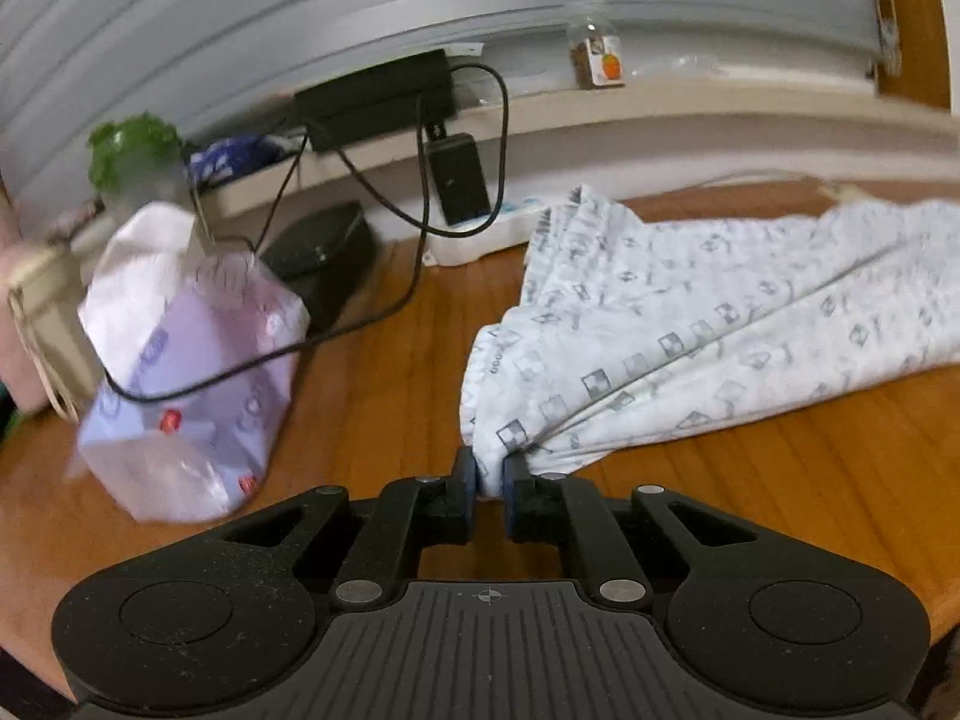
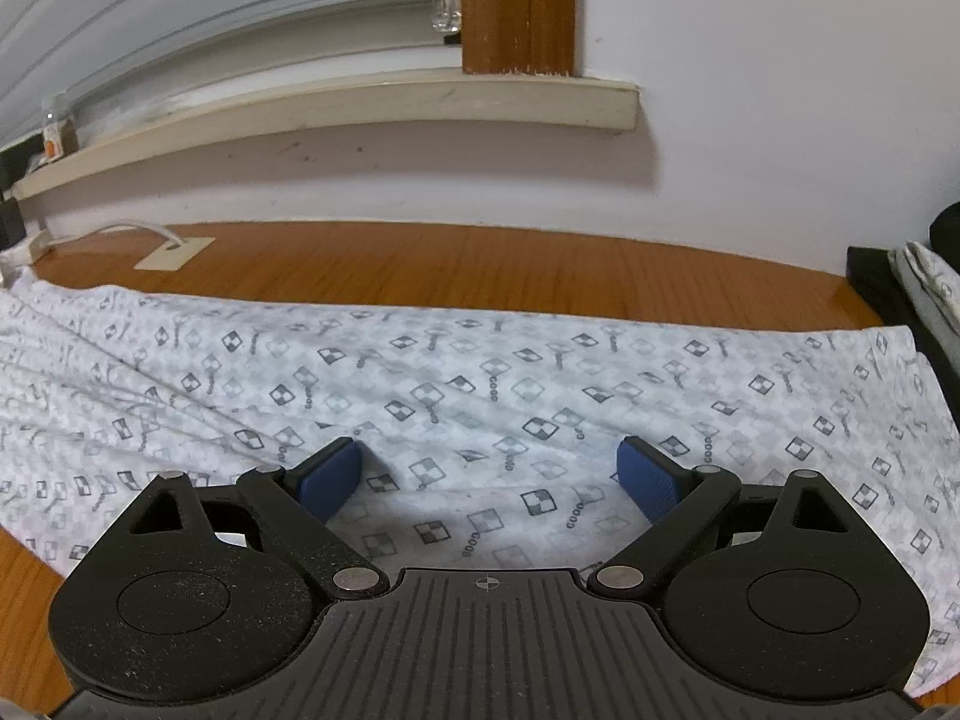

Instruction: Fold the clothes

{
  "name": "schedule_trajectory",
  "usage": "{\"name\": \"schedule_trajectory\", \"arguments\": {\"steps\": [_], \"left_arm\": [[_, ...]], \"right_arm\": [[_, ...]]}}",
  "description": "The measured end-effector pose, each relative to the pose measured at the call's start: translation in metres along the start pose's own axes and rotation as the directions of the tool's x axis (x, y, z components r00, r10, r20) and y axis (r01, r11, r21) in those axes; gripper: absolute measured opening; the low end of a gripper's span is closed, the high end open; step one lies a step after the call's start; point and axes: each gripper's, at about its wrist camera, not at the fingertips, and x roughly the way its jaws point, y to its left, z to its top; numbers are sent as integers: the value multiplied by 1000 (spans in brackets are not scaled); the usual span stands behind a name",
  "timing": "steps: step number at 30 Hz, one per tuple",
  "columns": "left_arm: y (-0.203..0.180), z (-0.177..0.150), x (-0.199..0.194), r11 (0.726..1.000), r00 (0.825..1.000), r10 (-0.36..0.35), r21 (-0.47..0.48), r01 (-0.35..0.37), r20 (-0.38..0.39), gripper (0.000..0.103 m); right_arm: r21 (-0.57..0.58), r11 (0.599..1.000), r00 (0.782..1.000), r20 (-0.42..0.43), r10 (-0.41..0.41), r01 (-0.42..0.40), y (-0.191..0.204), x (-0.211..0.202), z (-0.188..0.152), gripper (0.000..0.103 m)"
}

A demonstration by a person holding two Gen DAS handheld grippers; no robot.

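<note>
Left gripper [image 1: 491,477]: jaws pressed together on a bunched corner of the patterned garment [image 1: 690,336], pinching a small wad of cloth between the blue pads. Folds fan out from the pinch, which suggests the corner is gathered for lifting or carrying over as a fold. The tool is pitched downward toward the wooden worktop [image 1: 384,396].

Right gripper [image 2: 489,471]: jaws spread wide, nothing between them, poised low over the garment [image 2: 480,372], which lies flat across the worktop [image 2: 450,264]. In my judgement it waits to take a second hold.

Beyond, left view: a plastic bag [image 1: 186,360] and black cable [image 1: 384,204], well apart from the cloth. A ledge [image 2: 336,108] runs along the wall.
</note>
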Motion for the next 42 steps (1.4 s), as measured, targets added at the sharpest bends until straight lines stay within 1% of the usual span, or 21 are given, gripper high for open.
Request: {"name": "schedule_trajectory", "arguments": {"steps": [2,4,6,7,8,9,11,14,17,21,25,26,27,28,30,32,34,35,37,39,42], "left_arm": [[7,4,-8,998,999,-33,-52,34,19,20],[15,9,-18,994,997,-55,-90,60,59,22],[20,19,-27,991,992,-71,-102,82,104,31],[21,26,-27,990,990,-82,-102,95,118,34],[21,33,-26,989,987,-94,-99,107,130,40],[19,41,-21,989,986,-104,-88,117,133,46],[13,58,-10,989,982,-126,-65,136,139,53],[2,83,21,980,975,-185,-45,192,123,56],[-12,105,63,969,969,-240,-38,243,65,61],[-20,125,107,977,978,-209,-32,209,-10,61],[-19,128,128,963,964,-263,-69,261,-32,59],[-21,126,127,961,962,-271,-69,268,-31,49],[-20,125,126,960,962,-271,-74,269,-18,9],[-15,125,122,960,965,-262,-93,263,18,5],[-5,125,113,960,967,-236,-133,247,93,4],[9,126,99,960,968,-168,-191,204,188,4],[18,125,94,961,969,-129,-214,175,211,4],[21,124,93,962,970,-110,-221,159,216,5],[19,123,96,971,978,-81,-208,121,191,7],[17,121,99,976,984,-51,-200,86,172,20],[13,119,103,979,989,-35,-194,62,142,27]], "right_arm": [[0,1000,1000,0,-1,1,0,0,0,92],[0,1000,1000,0,-2,2,1,0,0,92],[-1,1000,1000,0,-3,3,1,-1,0,92],[-1,1000,1000,0,-4,4,2,-1,-1,92],[-1,1000,1000,0,-4,4,2,-1,-1,92],[-2,1000,1000,1,-5,5,2,-1,-1,92],[-1,1000,1000,1,-5,5,2,-2,-1,92],[-1,1000,1000,0,-6,6,2,-2,-1,92],[-1,1000,1000,0,-7,7,3,-2,-1,92],[-1,1000,1000,0,-8,8,3,-2,-2,92],[-1,1000,1000,1,-8,8,3,-1,-2,92],[-1,1000,1000,1,-8,8,3,-1,-1,92],[-1,1000,1000,1,-8,8,3,-1,-1,92],[-1,1000,1000,1,-8,8,3,-1,-1,92],[-1,1000,1000,1,-7,7,2,-1,-1,92],[-1,1000,1000,1,-7,7,2,0,-1,92],[-1,1000,1000,1,-7,7,2,0,-1,92],[-1,1000,1000,1,-7,7,2,0,-1,92],[-1,1000,1000,1,-7,7,2,-1,-1,92],[-1,1000,1000,0,-7,7,2,-1,-1,92],[-2,1000,1000,0,-6,6,2,-1,0,92]]}}
